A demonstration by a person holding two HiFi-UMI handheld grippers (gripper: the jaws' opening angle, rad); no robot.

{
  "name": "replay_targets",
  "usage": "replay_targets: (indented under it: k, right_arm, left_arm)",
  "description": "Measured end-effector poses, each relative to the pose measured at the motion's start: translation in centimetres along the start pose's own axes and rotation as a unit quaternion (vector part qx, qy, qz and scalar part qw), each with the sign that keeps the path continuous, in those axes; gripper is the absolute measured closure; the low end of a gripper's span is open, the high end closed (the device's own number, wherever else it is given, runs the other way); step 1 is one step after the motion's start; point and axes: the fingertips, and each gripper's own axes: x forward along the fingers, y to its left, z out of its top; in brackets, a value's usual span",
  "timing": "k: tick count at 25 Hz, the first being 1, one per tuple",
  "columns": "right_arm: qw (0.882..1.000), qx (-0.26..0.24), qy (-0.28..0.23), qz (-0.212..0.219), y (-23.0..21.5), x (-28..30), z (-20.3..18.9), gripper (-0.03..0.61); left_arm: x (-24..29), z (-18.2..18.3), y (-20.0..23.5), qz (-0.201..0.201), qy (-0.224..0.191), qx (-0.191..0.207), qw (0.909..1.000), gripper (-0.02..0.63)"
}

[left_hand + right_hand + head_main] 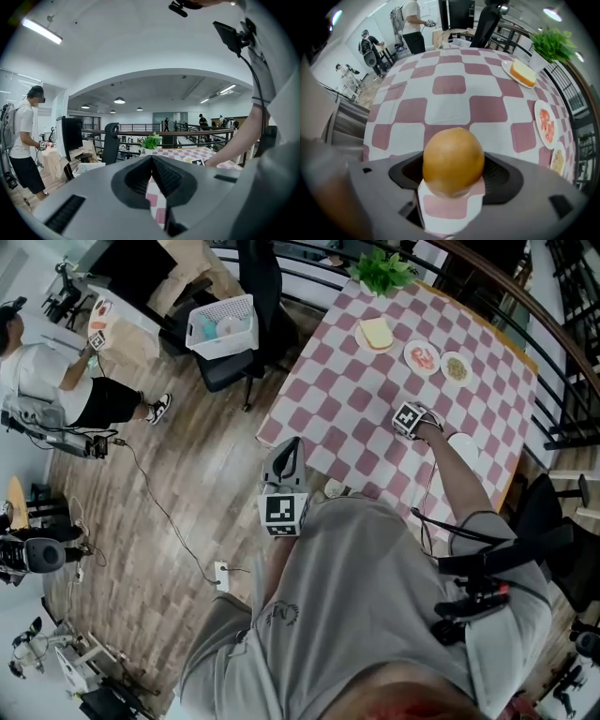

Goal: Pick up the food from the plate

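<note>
- The right gripper (pixel 453 180) is clamping a round brown bun (pixel 453 157); its two dark jaws are pressing on the bun's left and right sides.
- The bun is sitting up above the jaws, off any plate, with the pink-and-white checked cloth (pixel 450 108) showing below and ahead of it.
- The right forearm (pixel 456 482) is reaching forward over the table, bare, with a black cable running along it.
- This gripper's cube (pixel 408 415) is showing a black-and-white square marker; it carries no letters that I can read.
- An empty-looking white plate (pixel 466 445) is lying just right of the right gripper.
- Ahead and to the right of it, a slice of bread (pixel 522 73) is lying on its own plate, and a plate of red slices (pixel 545 123) is lying nearer on the right.
- A potted plant (pixel 553 44) is standing beyond the bread at the table's far edge.
- The left gripper (pixel 151 161) is held clenched, jaw tips meeting with nothing between them.
- It is being held close to the body at the table's near edge, pointing level across the room.
- Far left of it, a person (pixel 42 381) in a white shirt is standing on the wooden floor.
</note>
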Motion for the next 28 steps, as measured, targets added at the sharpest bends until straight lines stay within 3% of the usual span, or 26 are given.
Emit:
replay_targets:
  k: [9, 15, 18, 21, 24, 28]
  right_arm:
    - [0.996, 0.053, -0.069, 0.012, -0.3, -3.4, 0.4, 0.222]
    - [0.99, 0.082, -0.117, -0.011, -1.8, -7.3, 0.0, 0.222]
    - [0.979, 0.108, -0.166, -0.042, -2.7, -11.1, -0.2, 0.224]
    - [0.952, 0.167, -0.25, -0.058, -3.0, -16.8, 0.2, 0.224]
    - [0.906, 0.232, -0.344, -0.086, -3.2, -23.4, -0.7, 0.225]
    - [0.855, 0.281, -0.41, -0.145, -3.3, -30.7, -3.7, 0.229]
  left_arm:
    - [2.2, 0.1, -2.6, -0.057, 0.0, 0.015, 0.9983, 0.606]
    - [3.6, 0.7, -4.6, -0.094, -0.007, 0.017, 0.9954, 0.606]
    - [4.3, 0.4, -5.4, -0.114, -0.009, 0.019, 0.9933, 0.606]
    - [5.0, 0.4, -6.6, -0.135, -0.011, 0.027, 0.9904, 0.606]
    - [6.7, 1.1, -8.1, -0.176, -0.018, 0.046, 0.9831, 0.606]
    - [8.9, 2.1, -10.5, -0.222, -0.027, 0.063, 0.9727, 0.606]
